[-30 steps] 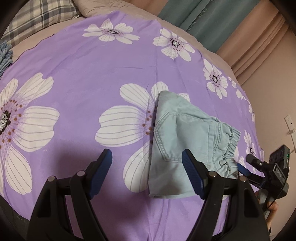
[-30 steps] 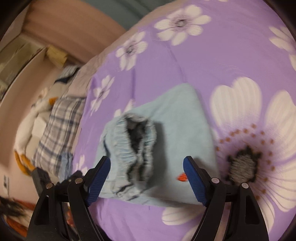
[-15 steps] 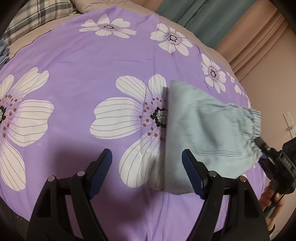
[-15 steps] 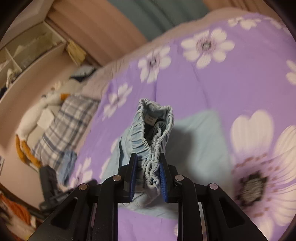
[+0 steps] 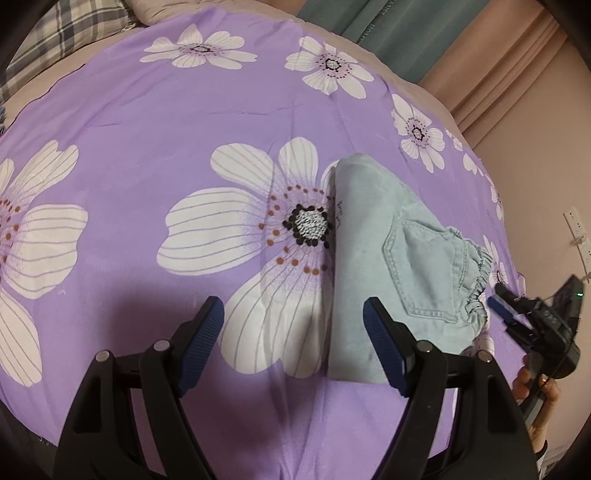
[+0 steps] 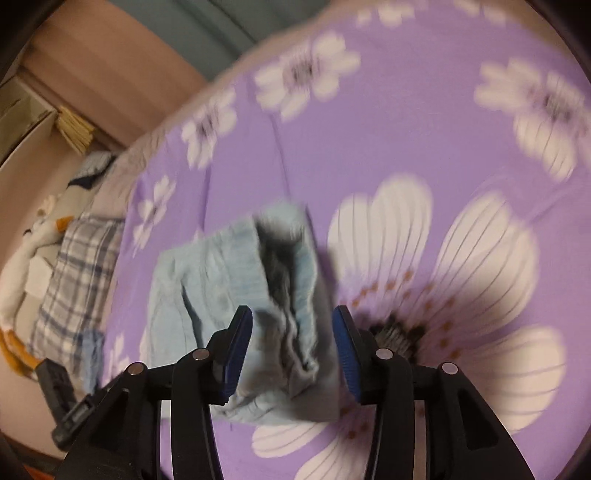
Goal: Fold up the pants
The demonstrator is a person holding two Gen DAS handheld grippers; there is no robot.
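Note:
The light blue denim pants [image 5: 399,258] lie folded in a compact bundle on the purple flowered bed sheet [image 5: 184,122], back pocket up, elastic waistband at the right. My left gripper [image 5: 293,339] is open and empty, just above the sheet at the bundle's near left edge. My right gripper [image 6: 291,350] is open, its jaws apart on either side of the waistband end of the pants [image 6: 258,280]; this view is blurred. The right gripper also shows in the left wrist view [image 5: 498,306], beside the waistband.
A plaid pillow [image 6: 74,273] and a white plush toy [image 6: 33,251] lie at the head of the bed. Teal and pink curtains [image 5: 424,33] hang behind. The bed's edge runs close to the right of the pants, with a wall and socket [image 5: 576,229] beyond.
The right gripper held the waistband lifted half a second ago; now it has opened and the pants lie down on the sheet, folded over. The left gripper stayed open, shifting slightly.

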